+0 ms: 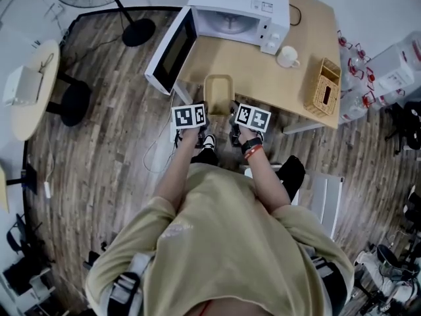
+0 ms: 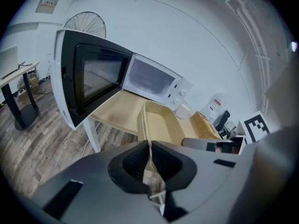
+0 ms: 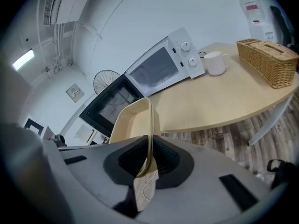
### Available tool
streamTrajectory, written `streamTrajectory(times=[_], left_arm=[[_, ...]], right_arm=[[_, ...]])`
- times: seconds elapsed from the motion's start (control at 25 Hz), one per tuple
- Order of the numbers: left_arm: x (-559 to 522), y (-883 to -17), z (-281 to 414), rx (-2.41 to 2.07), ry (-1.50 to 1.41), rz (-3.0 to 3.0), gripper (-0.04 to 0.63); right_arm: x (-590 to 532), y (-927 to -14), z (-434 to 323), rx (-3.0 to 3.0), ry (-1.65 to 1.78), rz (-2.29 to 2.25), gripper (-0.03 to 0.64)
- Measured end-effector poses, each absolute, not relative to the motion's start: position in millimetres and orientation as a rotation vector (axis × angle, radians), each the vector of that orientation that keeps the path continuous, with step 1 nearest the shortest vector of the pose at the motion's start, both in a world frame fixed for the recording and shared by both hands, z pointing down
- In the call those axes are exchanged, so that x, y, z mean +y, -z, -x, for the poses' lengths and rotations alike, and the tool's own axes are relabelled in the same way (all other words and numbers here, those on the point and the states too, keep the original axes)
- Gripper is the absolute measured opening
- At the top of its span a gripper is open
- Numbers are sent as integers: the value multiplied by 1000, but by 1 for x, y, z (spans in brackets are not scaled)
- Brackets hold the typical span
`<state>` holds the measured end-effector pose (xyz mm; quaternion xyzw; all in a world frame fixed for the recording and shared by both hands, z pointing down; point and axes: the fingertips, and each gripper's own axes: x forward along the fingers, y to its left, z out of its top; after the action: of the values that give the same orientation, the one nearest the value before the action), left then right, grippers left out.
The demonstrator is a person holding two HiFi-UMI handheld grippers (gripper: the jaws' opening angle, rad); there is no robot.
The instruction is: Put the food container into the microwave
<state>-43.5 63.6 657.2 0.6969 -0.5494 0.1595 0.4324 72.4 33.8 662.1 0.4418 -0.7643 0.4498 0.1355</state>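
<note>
Wooden table (image 1: 263, 78) w/ open microwave (image 1: 237, 12); L tongs (image 2: 149, 160) & R tongs (image 3: 148, 157) each clamp food container (image 1: 219, 87) rim.

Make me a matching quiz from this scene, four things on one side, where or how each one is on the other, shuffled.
1 food container
2 microwave door
3 white mug
4 wicker basket

A swung open
B at the table's right end
C clamped by left gripper and right gripper
D beside the microwave

Pairs: 1-C, 2-A, 3-D, 4-B
</note>
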Motion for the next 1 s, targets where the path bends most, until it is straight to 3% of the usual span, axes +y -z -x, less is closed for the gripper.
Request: streamTrajectory(times=[1.0], left_arm=[[-111,-659,92,-1247,-422,-1806,38]], right_arm=[[-124,-660,-27,-2097,-1300,-1499,51]])
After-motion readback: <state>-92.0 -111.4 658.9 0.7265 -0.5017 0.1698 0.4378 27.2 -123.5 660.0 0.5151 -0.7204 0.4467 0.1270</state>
